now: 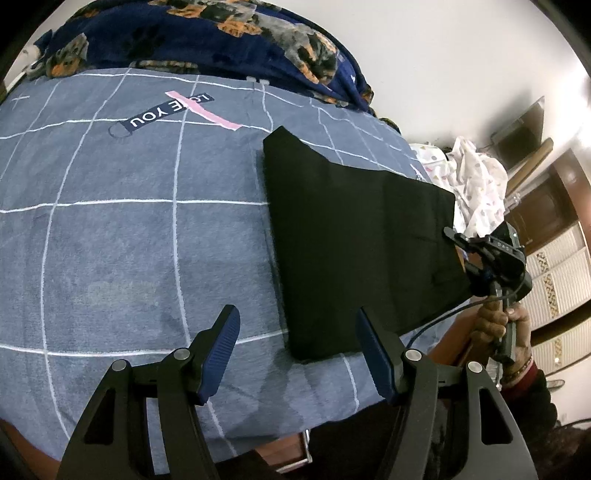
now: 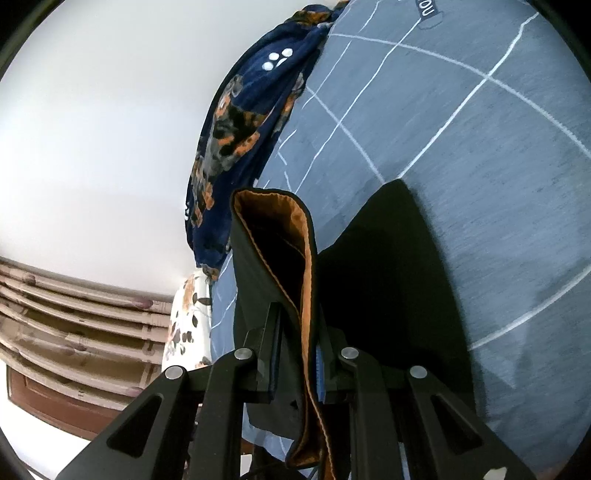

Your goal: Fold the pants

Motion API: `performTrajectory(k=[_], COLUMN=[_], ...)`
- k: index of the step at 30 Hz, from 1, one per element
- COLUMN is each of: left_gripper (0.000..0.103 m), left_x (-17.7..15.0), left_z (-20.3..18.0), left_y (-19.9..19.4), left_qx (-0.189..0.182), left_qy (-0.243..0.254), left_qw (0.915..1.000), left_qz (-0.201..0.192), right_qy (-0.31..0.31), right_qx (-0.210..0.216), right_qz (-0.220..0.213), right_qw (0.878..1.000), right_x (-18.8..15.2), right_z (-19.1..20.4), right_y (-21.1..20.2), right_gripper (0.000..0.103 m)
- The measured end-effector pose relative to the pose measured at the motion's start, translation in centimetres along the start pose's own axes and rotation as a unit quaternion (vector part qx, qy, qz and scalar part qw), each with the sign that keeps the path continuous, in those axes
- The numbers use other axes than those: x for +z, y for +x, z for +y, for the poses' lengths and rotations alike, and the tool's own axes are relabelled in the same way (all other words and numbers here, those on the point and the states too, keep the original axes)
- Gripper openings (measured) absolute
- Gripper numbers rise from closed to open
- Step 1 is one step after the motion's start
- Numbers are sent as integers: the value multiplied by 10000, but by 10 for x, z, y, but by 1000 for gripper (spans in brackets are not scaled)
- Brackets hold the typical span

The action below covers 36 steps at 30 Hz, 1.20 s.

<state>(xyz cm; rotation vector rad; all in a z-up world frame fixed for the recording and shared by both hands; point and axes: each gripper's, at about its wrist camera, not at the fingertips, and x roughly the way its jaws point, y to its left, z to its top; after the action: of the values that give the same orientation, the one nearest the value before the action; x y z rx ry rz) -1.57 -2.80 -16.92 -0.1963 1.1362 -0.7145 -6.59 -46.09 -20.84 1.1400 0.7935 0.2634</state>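
Black pants (image 1: 354,229) lie folded on the right side of a bed with a grey-blue grid sheet (image 1: 129,221). My left gripper (image 1: 295,314) hovers open over the pants' near corner, and its blue pads (image 1: 221,347) touch nothing. At the pants' right edge a person's hand (image 1: 495,321) holds my right gripper (image 1: 461,240). In the right wrist view, my right gripper (image 2: 299,332) is shut on the waistband (image 2: 273,236), which stands lifted and shows its orange lining. The rest of the pants (image 2: 388,277) lies flat on the sheet (image 2: 480,147).
A dark blue blanket with a dog print (image 1: 221,33) is heaped at the far end of the bed. White patterned cloth (image 1: 476,181) lies beyond the pants. A wooden wardrobe (image 1: 546,206) stands at the right. The bed's near edge runs just below my left gripper.
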Motion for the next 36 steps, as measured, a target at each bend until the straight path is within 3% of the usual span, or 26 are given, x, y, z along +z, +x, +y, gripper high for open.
performTrajectory(k=[24,29,31,33,36], left_gripper=[66,66,66,66,66], left_x=[-2,-2,-2,-1,-1], left_z=[-2,-2,-3,-4,-6], left_y=[2,3,3,1,-2], left_qx=[64,86,84,70,24], left_qy=[6,4,-1,5,17], left_qw=[9999,9999,9999,9999,10000], left_qz=[100,148,151,113,52], right_qy=[304,341,335,268,-82], right_qx=[-348,-485,-643,-465,34], right_qz=[-108,-321,-589,-737,-524], right_qw=[9989,9977,9956,9958,9986], right_x=[9,13,14,13,-4], right_z=[-30,-36,-33,-25,-4], right_y=[-11,-23,-40,-58,-75], right_gripper=[15,15,16,17,17])
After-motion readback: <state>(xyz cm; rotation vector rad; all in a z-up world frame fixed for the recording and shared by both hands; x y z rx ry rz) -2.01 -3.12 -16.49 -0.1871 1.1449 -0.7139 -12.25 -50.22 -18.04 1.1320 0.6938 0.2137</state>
